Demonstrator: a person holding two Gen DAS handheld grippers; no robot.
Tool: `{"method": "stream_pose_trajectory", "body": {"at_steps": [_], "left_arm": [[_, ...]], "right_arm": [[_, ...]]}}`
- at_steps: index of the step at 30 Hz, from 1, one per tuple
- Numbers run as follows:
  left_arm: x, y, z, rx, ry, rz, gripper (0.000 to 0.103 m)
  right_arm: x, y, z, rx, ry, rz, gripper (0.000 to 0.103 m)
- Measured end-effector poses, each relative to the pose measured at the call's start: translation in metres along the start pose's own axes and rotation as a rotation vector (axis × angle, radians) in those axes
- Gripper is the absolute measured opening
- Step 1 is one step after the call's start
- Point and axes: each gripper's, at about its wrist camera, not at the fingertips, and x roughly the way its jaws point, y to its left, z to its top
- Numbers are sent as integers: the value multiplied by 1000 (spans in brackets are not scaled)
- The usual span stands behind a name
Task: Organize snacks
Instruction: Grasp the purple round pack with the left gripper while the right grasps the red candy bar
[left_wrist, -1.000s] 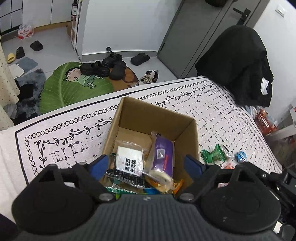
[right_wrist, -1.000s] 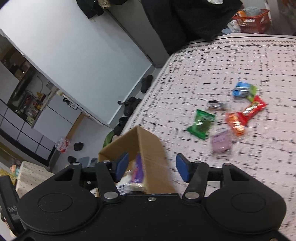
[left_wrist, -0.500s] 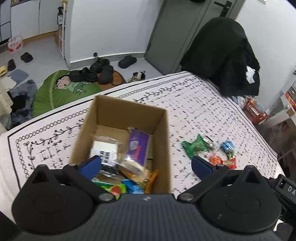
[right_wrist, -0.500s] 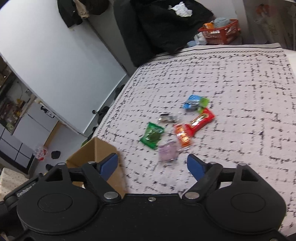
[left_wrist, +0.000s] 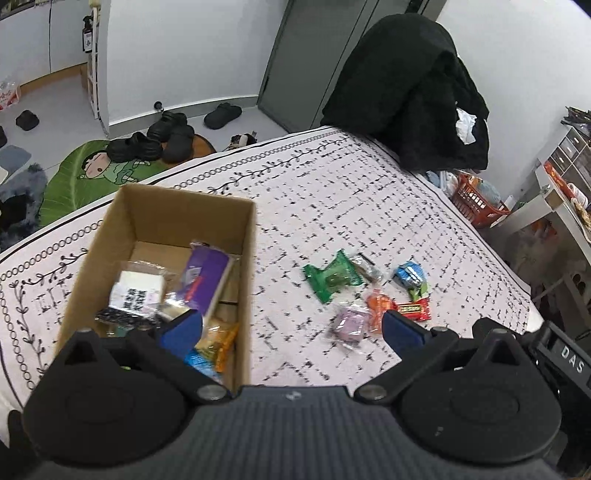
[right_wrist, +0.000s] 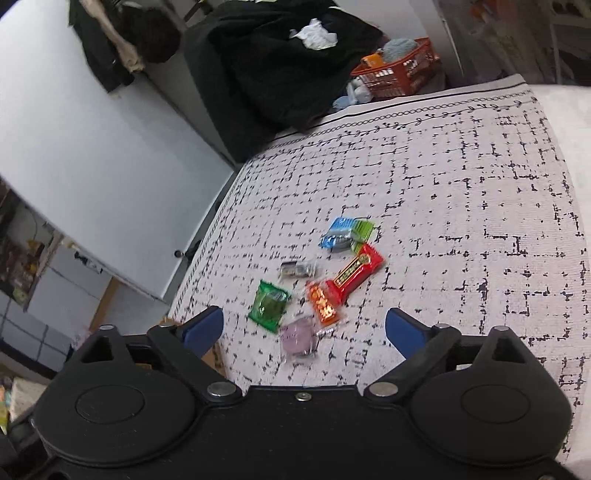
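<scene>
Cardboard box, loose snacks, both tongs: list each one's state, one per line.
Cardboard box: open-topped, partly filled with snacks.
Green packet: loose on the cloth, outside the box.
Red bar: loose on the cloth.
Left tongs: open, empty.
Right tongs: open, empty.

The left tool hangs above the bench with its blue fingertips spread wide and nothing between them. At about ten o'clock from it stands an open cardboard box holding a purple packet, a white packet with black print and, near the box's lower edge, what looks like an orange wrapper, partly hidden by the left fingertip. Loose snacks lie on the patterned cloth at about one o'clock: a green packet, a small dark packet touching it, a blue packet, a red bar, an orange packet and a pale purple packet. A black coat hangs beyond the bench's far edge.
</scene>
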Motion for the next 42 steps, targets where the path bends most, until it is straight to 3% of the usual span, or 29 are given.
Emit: {"method": "stream_pose_trajectory", "body": {"at_steps": [8, 14, 18, 24, 28, 31, 37, 42], "left_arm": [[14, -23, -3, 20, 2, -11, 102], [30, -36, -8, 36, 10, -20, 100], [46, -43, -10, 34, 24, -28, 91], [73, -49, -13, 26, 60, -37, 80], [95, -52, -16, 33, 91, -35, 72], [114, -53, -19, 41, 121, -28, 68], [146, -57, -21, 55, 168, -25, 66], [166, -59, -18, 90, 184, -25, 65]], "right_arm": [[14, -13, 14, 67, -1, -28, 86], [30, -24, 21, 135, 13, -29, 74], [46, -31, 26, 172, 50, -28, 66], [68, -44, 28, 240, 72, -21, 65], [86, -50, 22, 239, 80, -2, 64], [101, -58, 19, 253, 98, -9, 57], [124, -65, 17, 254, 113, -16, 47], [136, -59, 17, 211, 109, -3, 47]]}}
